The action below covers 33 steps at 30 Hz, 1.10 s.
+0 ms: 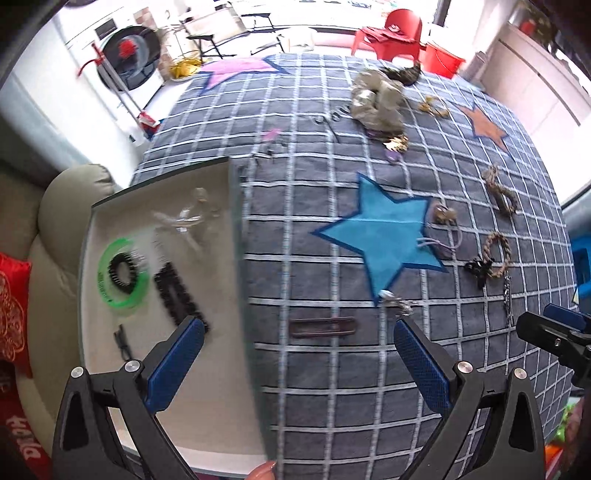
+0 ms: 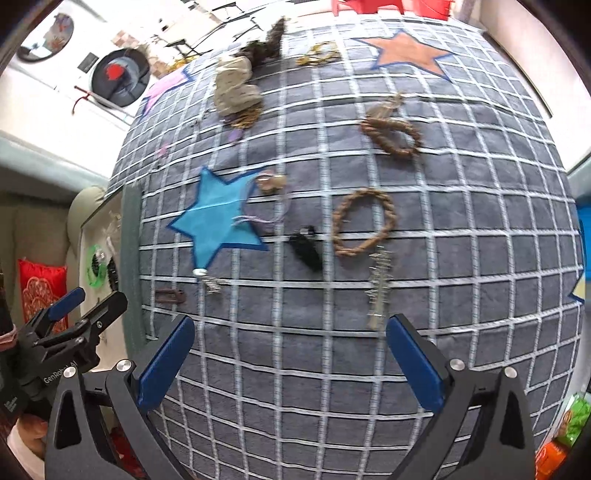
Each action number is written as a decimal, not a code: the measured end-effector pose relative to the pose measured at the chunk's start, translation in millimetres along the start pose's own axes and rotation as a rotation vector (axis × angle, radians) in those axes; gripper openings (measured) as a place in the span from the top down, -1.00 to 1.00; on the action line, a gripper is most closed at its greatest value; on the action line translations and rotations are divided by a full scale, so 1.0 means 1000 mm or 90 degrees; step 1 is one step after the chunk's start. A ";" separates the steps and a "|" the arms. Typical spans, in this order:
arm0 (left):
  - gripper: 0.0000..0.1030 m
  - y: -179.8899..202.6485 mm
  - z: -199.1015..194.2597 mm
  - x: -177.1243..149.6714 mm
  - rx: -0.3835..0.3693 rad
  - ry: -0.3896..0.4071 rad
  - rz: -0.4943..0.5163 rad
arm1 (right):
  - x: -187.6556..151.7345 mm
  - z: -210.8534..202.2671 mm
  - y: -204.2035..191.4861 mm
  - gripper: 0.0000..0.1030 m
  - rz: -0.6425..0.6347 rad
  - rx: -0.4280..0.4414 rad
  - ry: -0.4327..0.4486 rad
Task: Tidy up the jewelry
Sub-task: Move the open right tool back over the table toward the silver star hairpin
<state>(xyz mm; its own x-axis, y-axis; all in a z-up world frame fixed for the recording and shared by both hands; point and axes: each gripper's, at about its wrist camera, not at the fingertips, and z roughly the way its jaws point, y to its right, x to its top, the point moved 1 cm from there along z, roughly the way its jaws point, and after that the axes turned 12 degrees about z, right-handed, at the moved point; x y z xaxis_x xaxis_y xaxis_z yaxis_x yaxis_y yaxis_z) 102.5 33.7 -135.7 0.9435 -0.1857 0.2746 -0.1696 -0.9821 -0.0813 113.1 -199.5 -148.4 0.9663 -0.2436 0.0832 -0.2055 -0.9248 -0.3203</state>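
Two tongs pointed steeply down over a grey rug (image 2: 461, 206) crossed by white grid lines. The left tongs (image 1: 299, 343) stood wide with nothing between them, hanging over the line where a shallow cream tray (image 1: 207, 413) met the rug. The right tongs (image 2: 290, 341) also stood wide and empty above bare rug.

The tray held one green ring (image 1: 122, 277) with one small black coil (image 1: 123, 269) inside it, one black beaded strand (image 1: 177, 295) just beside them, and some clear pieces (image 1: 184, 218) too blurred to count.

The rest of the jewelry lay scattered on the rug. There were two braided rope rings (image 2: 364, 221) (image 2: 391, 134), one silver chain (image 2: 378, 291) just ahead of the right tongs, one black clip (image 2: 306, 251), one brown hair clip (image 1: 323, 326) just ahead of the left tongs near the tray's edge, and one small silver charm (image 2: 208, 278) at the tip of a blue star (image 2: 218, 218). One beige fabric heap (image 2: 234, 90) sat at the far end with gold pieces beside it.

Three star patches showed on the rug, one blue, one orange (image 2: 406, 51) and one pink (image 1: 236, 70). The rug near both tongs lay open. A beige cushion (image 1: 70, 192) bordered the tray's left edge, and red chairs (image 1: 395, 35) stood beyond the rug's far edge.
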 end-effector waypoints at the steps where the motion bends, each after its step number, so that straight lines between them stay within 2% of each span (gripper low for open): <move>1: -1.00 0.004 0.002 0.002 -0.002 -0.004 0.005 | 0.001 0.000 0.005 -1.00 0.005 -0.006 -0.001; 13: -1.00 0.036 0.039 0.013 -0.028 -0.048 0.027 | 0.017 0.002 0.056 -1.00 0.049 -0.054 -0.012; 18: -1.00 0.039 0.046 0.015 -0.040 -0.047 0.031 | 0.019 0.009 0.062 -1.00 0.052 -0.058 -0.023; 21: -0.90 0.042 0.050 0.017 -0.044 -0.048 0.037 | 0.020 0.014 0.060 -1.00 0.050 -0.060 -0.029; 25: -0.89 0.052 0.056 0.022 -0.048 -0.049 0.061 | 0.021 0.019 0.057 -1.00 0.047 -0.071 -0.027; 27: -0.76 0.056 0.058 0.024 -0.050 -0.047 0.074 | 0.022 0.022 0.056 -1.00 0.047 -0.079 -0.025; 28: -0.60 0.060 0.060 0.024 -0.051 -0.051 0.085 | 0.022 0.024 0.055 -1.00 0.048 -0.082 -0.023; 33: -0.47 0.069 0.065 0.027 -0.059 -0.055 0.097 | 0.023 0.028 0.052 -1.00 0.043 -0.088 -0.022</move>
<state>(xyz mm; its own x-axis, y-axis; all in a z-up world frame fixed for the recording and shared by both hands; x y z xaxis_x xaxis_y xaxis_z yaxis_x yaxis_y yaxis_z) 134.4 -36.8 -196.2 0.9250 -0.3336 0.1817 -0.3345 -0.9420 -0.0265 129.0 -244.6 -189.8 0.9537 -0.2990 0.0331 -0.2876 -0.9386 -0.1908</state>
